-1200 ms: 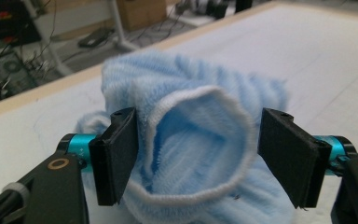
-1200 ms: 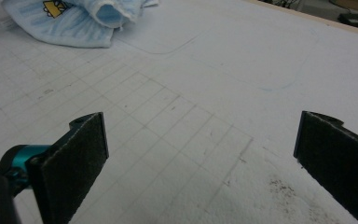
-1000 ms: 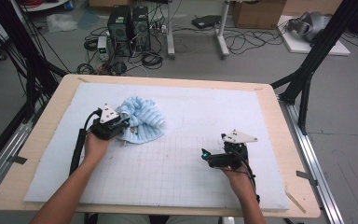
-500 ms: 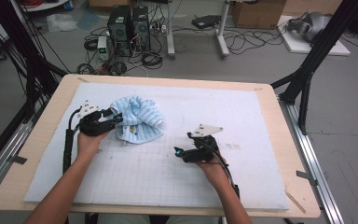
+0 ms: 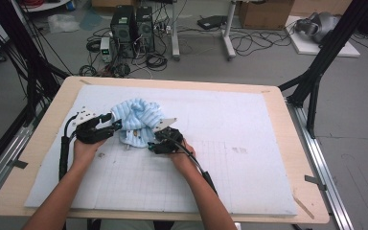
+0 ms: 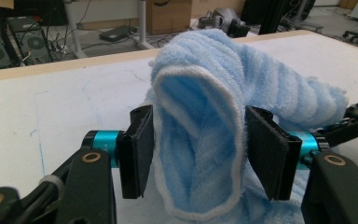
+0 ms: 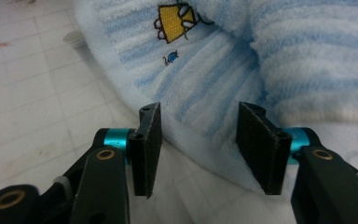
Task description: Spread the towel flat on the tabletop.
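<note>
Blue striped towel [image 5: 136, 122] bunched left of centre on the tabletop [image 5: 278, 158]. Left gripper [image 5: 109, 125] jaws half-wide, a towel fold standing loose between them. Right gripper [image 5: 154, 143] at the towel's near-right edge; jaws just narrowing, edge between, not pinched.

Left gripper [image 6: 193, 149] jaws parted, blue towel [image 6: 214, 121] fold standing between pads; white table [image 6: 51, 102]

high: overhead, facing forward-down | tool cameras: close, level | shared: towel [image 5: 138, 122]
</note>
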Motion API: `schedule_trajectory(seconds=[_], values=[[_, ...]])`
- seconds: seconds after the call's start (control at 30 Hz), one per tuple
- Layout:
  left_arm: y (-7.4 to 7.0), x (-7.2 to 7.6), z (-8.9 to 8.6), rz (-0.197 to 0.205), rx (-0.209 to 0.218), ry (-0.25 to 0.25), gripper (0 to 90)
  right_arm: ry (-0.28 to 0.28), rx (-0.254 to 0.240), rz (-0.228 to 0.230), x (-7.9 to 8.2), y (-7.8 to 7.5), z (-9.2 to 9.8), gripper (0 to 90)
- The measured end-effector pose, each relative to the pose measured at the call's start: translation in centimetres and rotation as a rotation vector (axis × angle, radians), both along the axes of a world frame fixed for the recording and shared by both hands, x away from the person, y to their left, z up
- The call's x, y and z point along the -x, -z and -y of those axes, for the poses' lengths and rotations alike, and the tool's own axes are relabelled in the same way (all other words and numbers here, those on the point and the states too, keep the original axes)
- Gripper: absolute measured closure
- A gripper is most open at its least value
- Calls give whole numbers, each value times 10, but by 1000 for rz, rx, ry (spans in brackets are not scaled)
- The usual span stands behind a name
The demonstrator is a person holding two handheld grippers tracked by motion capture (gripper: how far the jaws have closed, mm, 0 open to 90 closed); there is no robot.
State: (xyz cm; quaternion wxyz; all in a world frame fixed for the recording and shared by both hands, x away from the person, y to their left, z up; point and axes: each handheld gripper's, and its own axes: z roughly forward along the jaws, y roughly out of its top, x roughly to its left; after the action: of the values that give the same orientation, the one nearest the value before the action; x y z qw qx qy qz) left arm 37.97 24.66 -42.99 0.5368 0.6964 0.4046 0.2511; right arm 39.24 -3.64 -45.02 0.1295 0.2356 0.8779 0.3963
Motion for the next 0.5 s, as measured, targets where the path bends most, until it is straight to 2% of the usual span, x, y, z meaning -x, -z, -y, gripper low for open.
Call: schedule_trajectory(seconds=[0.03, 0.07, 0.1, 0.13, 0.2, 0.27, 0.37, 0.43, 0.5], values=[[0, 0, 0, 2, -4, -1, 478, -10, -8, -14, -2, 0, 0, 647], [0, 0, 0, 2, -10, -1, 498, -9, -3, -10, -1, -1, -1, 727], [0, 0, -1, 0, -8, 11, 564, -18, 4, -8, 0, -2, -1, 803], [0, 1, -1, -2, -6, 17, 689, -29, 27, -9, 3, -4, 0, 830], [-2, 2, -2, 8, -18, 24, 789, -44, 28, -19, 6, -5, 5, 833], [-3, 3, -2, 21, -21, 33, 842, -51, 8, -27, 11, -6, 14, 832], [-3, 4, 0, 30, -28, 44, 855, -54, -12, -39, 17, -6, 25, 832], [-2, 4, 3, 26, -38, 57, 861, -59, -14, -51, 25, -8, 38, 832], [-3, 4, 7, 30, -45, 74, 867, -70, -44, -61, 36, -11, 56, 832]])
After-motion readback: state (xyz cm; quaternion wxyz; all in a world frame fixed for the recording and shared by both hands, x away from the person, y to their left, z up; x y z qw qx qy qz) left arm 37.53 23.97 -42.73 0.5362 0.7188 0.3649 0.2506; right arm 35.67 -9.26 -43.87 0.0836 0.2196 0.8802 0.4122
